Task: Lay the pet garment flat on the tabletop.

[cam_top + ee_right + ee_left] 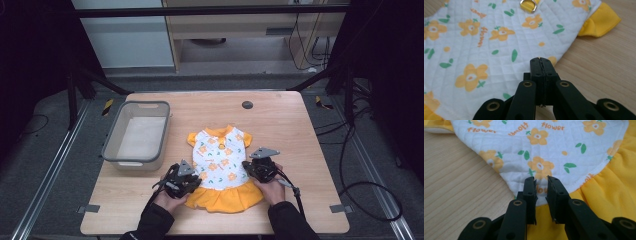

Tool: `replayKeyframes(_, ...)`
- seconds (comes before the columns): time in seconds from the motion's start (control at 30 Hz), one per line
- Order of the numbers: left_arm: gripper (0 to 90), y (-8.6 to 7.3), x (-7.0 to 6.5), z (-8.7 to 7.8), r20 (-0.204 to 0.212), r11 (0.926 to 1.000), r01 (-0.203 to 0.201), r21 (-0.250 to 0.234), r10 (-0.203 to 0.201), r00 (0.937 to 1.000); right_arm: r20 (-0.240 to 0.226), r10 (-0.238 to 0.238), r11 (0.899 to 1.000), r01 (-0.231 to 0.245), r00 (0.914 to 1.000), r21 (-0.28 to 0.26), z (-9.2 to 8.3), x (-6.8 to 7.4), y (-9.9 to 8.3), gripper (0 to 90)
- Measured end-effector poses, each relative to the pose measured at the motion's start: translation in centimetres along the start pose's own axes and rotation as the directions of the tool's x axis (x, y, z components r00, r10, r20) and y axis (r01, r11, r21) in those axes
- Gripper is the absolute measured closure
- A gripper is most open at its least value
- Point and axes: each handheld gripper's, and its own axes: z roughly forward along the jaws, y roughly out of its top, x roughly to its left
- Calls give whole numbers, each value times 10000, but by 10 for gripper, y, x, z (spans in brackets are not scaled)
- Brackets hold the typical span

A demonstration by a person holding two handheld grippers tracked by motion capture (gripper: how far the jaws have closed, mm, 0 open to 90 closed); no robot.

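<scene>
A small dress (220, 162) lies flat on the wooden table (292, 135), with a white flower-print top, orange sleeves and an orange skirt toward me. My left gripper (196, 181) rests at the dress's left waist. In the left gripper view its jaws (541, 183) stand a narrow gap apart over the white hem (554, 157) beside the orange skirt (614, 185), and the fabric shows flat in the gap. My right gripper (246, 168) sits at the dress's right side. Its jaws (540, 60) are closed together at the white edge (499, 50), with no cloth visible between them.
A grey plastic bin (113, 136) stands at the table's left, its inside bare. A small dark disc (247, 105) is set in the table near the far edge. A metal ring (529, 3) hangs at the dress collar. Bare wood (599, 55) lies right of the dress.
</scene>
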Motion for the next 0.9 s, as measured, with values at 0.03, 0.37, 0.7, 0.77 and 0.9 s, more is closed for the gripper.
replayKeyframes(0.03, 765, 0, 0, 0, 7, 10000, 19, -2, -19, 10000, 11, 4, 10000, -4, 10000, 1, 1, 0, -1, 898)
replayKeyframes(0.37, 613, 2, 0, -22, -1, 9975, -54, -705, 54, 10000, -136, 60, 9981, -68, 9999, -611, -13, 2, 0, 825)
replayKeyframes(0.7, 488, -10, 10, -56, -300, 9872, 219, -1581, -270, 9992, -45, 619, 9863, -619, 9981, -1527, -52, -9, -7, 598)
replayKeyframes(0.77, 462, -14, 11, -62, -312, 9856, 228, -1678, -284, 9991, 30, 764, 9842, -749, 9971, -1605, -56, -11, -10, 511)
replayKeyframes(0.9, 400, -24, 13, -73, -279, 9831, 308, -1804, -364, 9989, 264, 957, 9841, -906, 9951, -1531, -62, -16, -18, 389)
